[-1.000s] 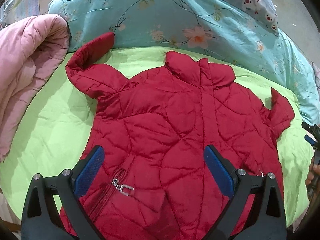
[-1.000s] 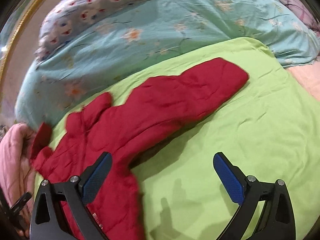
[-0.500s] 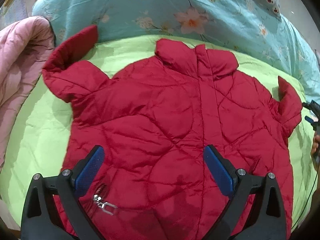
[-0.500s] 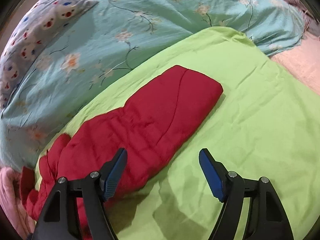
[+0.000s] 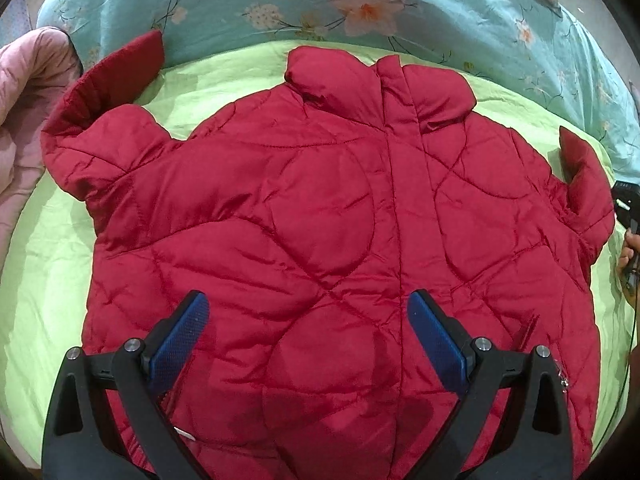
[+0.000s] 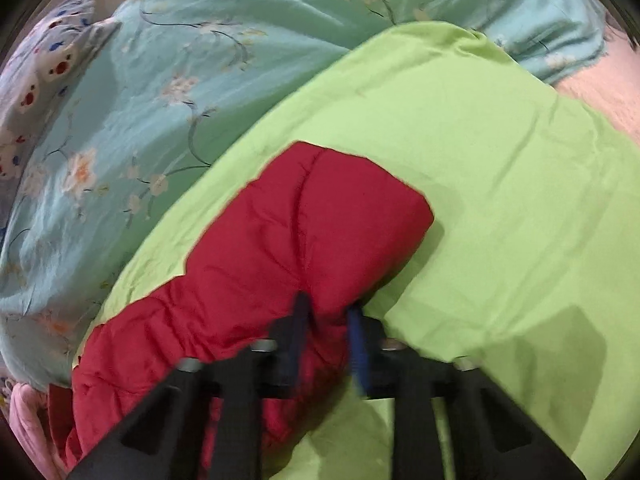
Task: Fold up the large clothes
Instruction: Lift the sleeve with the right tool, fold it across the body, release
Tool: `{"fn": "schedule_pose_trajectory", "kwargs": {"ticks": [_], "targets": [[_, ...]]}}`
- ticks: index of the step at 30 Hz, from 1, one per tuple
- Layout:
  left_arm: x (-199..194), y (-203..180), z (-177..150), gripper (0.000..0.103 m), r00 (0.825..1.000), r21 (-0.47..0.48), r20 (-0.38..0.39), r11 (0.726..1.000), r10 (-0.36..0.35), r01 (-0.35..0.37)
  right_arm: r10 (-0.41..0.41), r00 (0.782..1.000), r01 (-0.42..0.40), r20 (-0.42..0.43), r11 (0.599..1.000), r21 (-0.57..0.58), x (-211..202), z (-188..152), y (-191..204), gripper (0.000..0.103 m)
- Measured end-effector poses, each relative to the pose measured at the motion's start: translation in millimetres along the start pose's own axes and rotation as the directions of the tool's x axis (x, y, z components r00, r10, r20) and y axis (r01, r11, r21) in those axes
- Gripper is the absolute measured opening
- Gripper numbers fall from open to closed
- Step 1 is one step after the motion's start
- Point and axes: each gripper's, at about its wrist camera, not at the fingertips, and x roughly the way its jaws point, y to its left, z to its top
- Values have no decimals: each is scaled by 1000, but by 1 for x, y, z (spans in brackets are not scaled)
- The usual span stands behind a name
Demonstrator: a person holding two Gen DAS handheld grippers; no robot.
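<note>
A red quilted jacket (image 5: 328, 220) lies front up on a lime green sheet (image 5: 44, 264), collar toward the far side. My left gripper (image 5: 308, 320) is open and empty, hovering over the jacket's lower front. In the right wrist view one red sleeve (image 6: 304, 232) stretches out over the green sheet (image 6: 500, 184). My right gripper (image 6: 326, 320) is shut on the sleeve's near edge, close to the cuff end. The other sleeve (image 5: 108, 92) bends up at the left in the left wrist view.
A turquoise floral duvet (image 5: 360, 4) lies bunched along the far side. A pink quilt (image 5: 24, 92) is heaped at the left. A patterned pillow (image 6: 36, 76) lies at the far left of the right wrist view. The person's right hand (image 5: 628, 248) shows at the right edge.
My right gripper came down to the sleeve and closed from wide open onto its edge. My left gripper moved forward over the jacket body and stayed open.
</note>
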Motion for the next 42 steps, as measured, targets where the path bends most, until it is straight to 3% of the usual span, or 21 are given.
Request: {"fn": "schedule_pose_trajectory", "kwargs": {"ticks": [9, 14, 18, 23, 28, 31, 35, 42], "targets": [[-6, 6, -1, 100, 1000, -11, 10, 1000, -17, 18, 154, 986, -141, 56, 971, -192, -59, -17, 74, 6], [-15, 17, 0, 100, 999, -32, 25, 999, -31, 32, 291, 957, -276, 13, 919, -281, -86, -36, 136, 6], [-24, 32, 0, 100, 998, -57, 39, 997, -42, 44, 432, 899, -431, -66, 850, -303, -103, -59, 191, 7], [-31, 56, -3, 100, 998, -94, 51, 994, -48, 52, 565, 800, -599, -203, 736, -315, -115, -97, 266, 6], [-37, 85, -9, 100, 997, -152, 58, 986, -58, 67, 581, 737, -675, -347, 660, -329, -100, -148, 332, 6], [-38, 100, -12, 100, 996, -181, 60, 981, -66, 76, 562, 711, -697, -423, 645, -314, -80, -179, 357, 6], [-40, 114, -14, 100, 996, -195, 67, 978, -66, 78, 524, 676, -709, -517, 652, -267, -42, -218, 377, 6], [-41, 129, -14, 100, 994, -223, 74, 970, -78, 92, 434, 664, -691, -609, 667, -278, -11, -275, 385, 7]]}}
